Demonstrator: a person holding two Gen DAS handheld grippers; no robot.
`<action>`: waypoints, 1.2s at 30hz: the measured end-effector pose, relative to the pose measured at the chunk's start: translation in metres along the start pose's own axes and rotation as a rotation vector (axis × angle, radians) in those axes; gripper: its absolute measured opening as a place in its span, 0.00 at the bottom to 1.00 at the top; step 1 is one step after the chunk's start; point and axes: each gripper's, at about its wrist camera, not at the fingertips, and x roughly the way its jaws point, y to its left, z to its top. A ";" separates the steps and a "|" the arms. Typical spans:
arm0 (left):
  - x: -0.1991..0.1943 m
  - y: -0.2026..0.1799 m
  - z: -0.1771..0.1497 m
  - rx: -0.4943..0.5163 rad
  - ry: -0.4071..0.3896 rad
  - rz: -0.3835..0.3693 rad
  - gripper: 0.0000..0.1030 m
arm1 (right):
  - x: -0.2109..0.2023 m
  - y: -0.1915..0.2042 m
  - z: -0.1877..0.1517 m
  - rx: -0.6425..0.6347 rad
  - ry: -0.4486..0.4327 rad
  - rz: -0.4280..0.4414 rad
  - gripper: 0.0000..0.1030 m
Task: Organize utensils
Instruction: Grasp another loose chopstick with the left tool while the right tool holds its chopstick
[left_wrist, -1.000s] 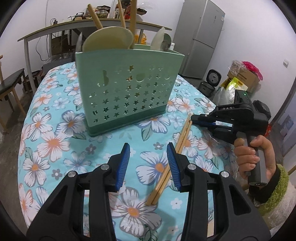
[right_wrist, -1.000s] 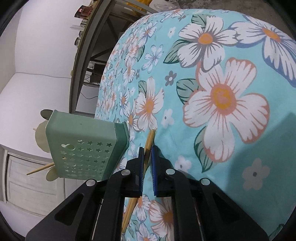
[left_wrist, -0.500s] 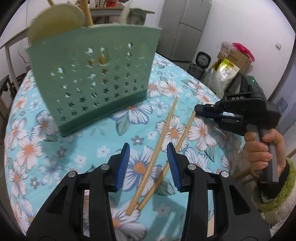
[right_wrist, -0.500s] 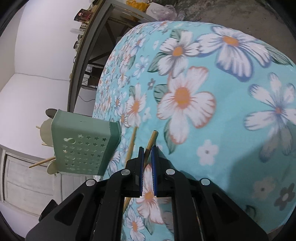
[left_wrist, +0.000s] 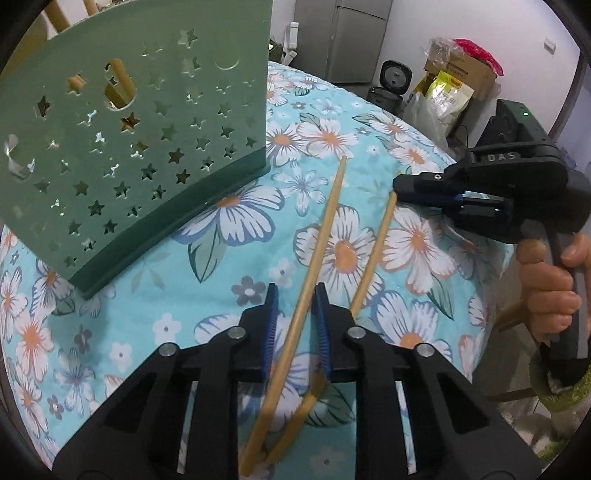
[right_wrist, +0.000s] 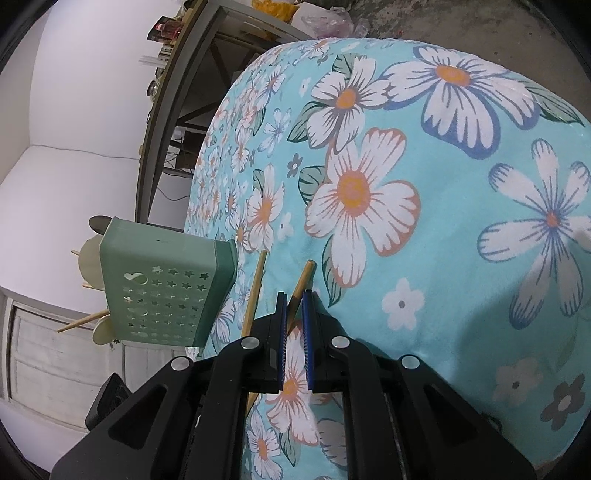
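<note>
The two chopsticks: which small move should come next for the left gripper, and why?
Probably finish closing, then lift. The left gripper, whose jaws have just been closing, straddles the nearer chopstick with gaps still showing. The right gripper already pinches the other chopstick, and the green holder stands close.

Grey fridge (left_wrist: 360, 37) against wall; cardboard box (left_wrist: 463, 72), rice cooker (left_wrist: 395, 75) on floor.

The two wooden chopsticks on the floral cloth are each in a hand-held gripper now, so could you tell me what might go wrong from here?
1. The left hand-held gripper has just been closing around one wooden chopstick, with gaps still visible beside it; lifting now might drop it.
2. The right hand-held gripper pinches the other wooden chopstick near its tip, so it could pivot.
3. The near ends cross, so one may drag the other.
</note>
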 end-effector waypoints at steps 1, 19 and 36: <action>0.001 0.000 0.001 0.001 -0.001 0.002 0.15 | -0.001 -0.001 0.000 0.000 0.001 0.001 0.08; -0.001 0.000 -0.005 -0.006 -0.044 0.026 0.12 | 0.019 0.025 0.000 -0.021 -0.015 -0.043 0.26; -0.033 0.009 -0.035 -0.043 -0.035 0.020 0.05 | 0.017 0.022 -0.015 -0.077 0.070 -0.033 0.11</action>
